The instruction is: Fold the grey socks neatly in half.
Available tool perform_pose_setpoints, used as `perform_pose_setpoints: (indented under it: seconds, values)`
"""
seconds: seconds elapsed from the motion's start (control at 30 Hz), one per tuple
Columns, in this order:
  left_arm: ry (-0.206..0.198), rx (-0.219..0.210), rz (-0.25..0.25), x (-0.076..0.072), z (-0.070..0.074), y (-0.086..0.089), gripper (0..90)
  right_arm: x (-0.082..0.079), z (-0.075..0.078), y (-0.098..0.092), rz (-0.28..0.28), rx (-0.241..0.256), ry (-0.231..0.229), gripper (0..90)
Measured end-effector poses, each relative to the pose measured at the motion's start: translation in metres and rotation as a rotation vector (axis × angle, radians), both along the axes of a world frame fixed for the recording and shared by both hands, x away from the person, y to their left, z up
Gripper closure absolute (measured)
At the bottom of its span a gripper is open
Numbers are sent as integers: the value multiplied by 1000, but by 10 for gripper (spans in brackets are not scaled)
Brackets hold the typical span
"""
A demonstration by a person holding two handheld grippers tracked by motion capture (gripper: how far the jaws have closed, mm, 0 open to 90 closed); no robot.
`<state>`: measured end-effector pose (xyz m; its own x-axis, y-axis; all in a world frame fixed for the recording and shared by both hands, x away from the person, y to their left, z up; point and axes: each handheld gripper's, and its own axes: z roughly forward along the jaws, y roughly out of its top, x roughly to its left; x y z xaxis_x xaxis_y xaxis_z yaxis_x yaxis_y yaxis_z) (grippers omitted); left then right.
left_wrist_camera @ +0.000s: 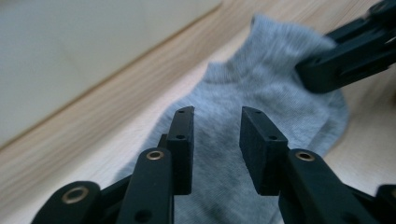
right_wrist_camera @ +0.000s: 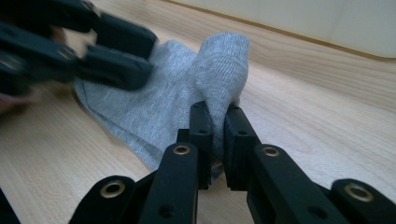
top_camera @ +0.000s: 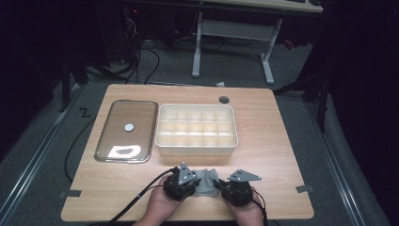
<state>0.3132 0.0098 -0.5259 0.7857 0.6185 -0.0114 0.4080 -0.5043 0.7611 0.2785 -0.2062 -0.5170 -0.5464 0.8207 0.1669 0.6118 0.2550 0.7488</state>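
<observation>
Grey sock (top_camera: 203, 181) lying flat on the surface (top_camera: 273, 141), long axis left-right, right gripper (right_wrist_camera: 218, 122) pinching a raised fold, left gripper (left_wrist_camera: 215, 135) released above it, divided box (top_camera: 196, 129) just behind, tray (top_camera: 126, 130) beside.

We see a wooden table (top_camera: 273, 141). On it sits a cream box (top_camera: 196, 130) with many little compartments. Just beside it lies a shiny lid (top_camera: 126, 131).

On the counter (top_camera: 273, 141), a grey sock (top_camera: 205, 182) lies between the left gripper (top_camera: 188, 181) and right gripper (top_camera: 225, 184), just before a cream divided organizer box (top_camera: 196, 148) beside a glass-topped lid (top_camera: 126, 130).
</observation>
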Motion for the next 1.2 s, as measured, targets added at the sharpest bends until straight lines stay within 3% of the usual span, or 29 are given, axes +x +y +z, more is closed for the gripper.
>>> perform_pose_setpoints:
  seconds: [0.13, 0.23, 0.4, 0.47, 0.53, 0.6, 0.7, 0.8, 0.97, 1.03, 1.2]
  values:
    - [-30, 23, 2, -1, -3, -12, 670, 2, 2, -8, -13, 38, 1, 844]
    - [-59, 52, 5, -3, -2, -20, 674, 3, 5, -13, -9, 99, 5, 844]
    - [-101, 90, 0, -11, -2, -33, 677, 2, 10, -13, -3, 137, -13, 849]
    - [-107, 78, -6, -11, 2, -33, 670, 2, 11, -12, 7, 133, -22, 849]
    - [-122, 24, 18, -8, 12, -26, 682, 2, 11, -13, 4, 127, -19, 850]
    - [-147, 11, 36, -3, 20, -24, 761, 2, 9, -15, 4, 127, -11, 850]
    - [-125, 56, 36, 5, 16, -30, 771, 2, 7, -16, 4, 124, -7, 850]
    - [-64, 85, 12, 8, 1, -37, 774, 2, 8, -16, 4, 124, -9, 850]
    - [-78, 71, -9, 5, -1, -41, 818, 3, 7, -15, -3, 119, -10, 850]
    - [-75, 61, -22, 5, 1, -39, 868, 4, 7, -16, -5, 121, -10, 850]
    - [-84, 13, -50, 2, 9, -27, 880, 4, 7, -17, -8, 122, -16, 849]
